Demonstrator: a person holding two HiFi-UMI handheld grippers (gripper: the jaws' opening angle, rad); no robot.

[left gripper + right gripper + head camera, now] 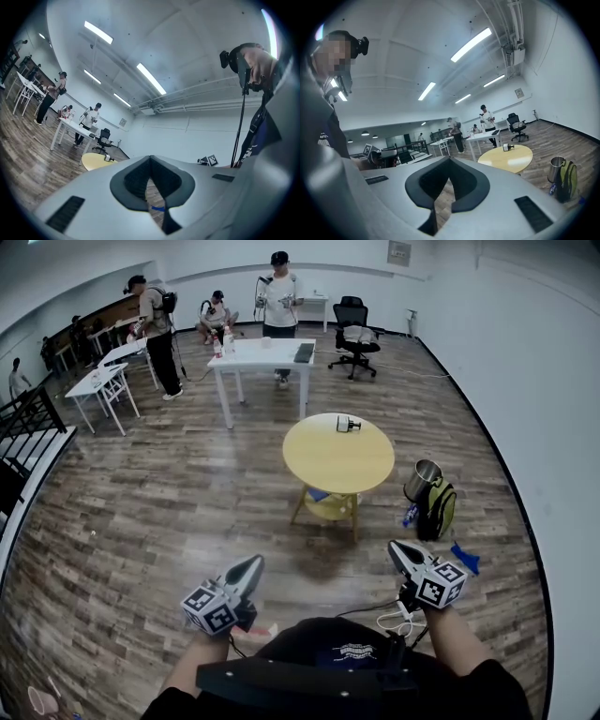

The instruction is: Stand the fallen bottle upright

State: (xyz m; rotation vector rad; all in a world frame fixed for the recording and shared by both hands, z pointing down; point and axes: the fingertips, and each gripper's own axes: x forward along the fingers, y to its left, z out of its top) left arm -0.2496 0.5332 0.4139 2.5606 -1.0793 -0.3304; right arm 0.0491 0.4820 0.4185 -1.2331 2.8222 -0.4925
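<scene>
Fingers [130, 186] of the left gripper [253, 563] are clenched, tips pressed together, and only floorboards show through the gap lower down. Same story on the right gripper [396, 547]: its fingers [426, 186] are clamped tip to tip, gripping nothing. Both grippers sit low in the head view, the left at about 7 o'clock, the right at about 5 o'clock, well apart from each other, over the wood floor [141, 521].

And the bottle [348, 424]? It's on its side on the round yellow table [328, 474], near the tabletop's 12 o'clock edge, well away from both grippers. From the left fingers it lies off at 1 o'clock, from the right fingers at 11 o'clock, with a stretch of wood floor in between.

In the left gripper view the bottle shows small on the yellow top, out at 9 o'clock from the closed tips. In the right gripper view it sits just above 3 o'clock from the tips, again on the yellow top.

Beside the round table, at its 4 o'clock, a green backpack [439, 509] stands on the floor with a metal cup [422, 480] touching it. Beyond, at 12 o'clock, there's a white table [262, 354] with a person [279, 296] standing behind it.
</scene>
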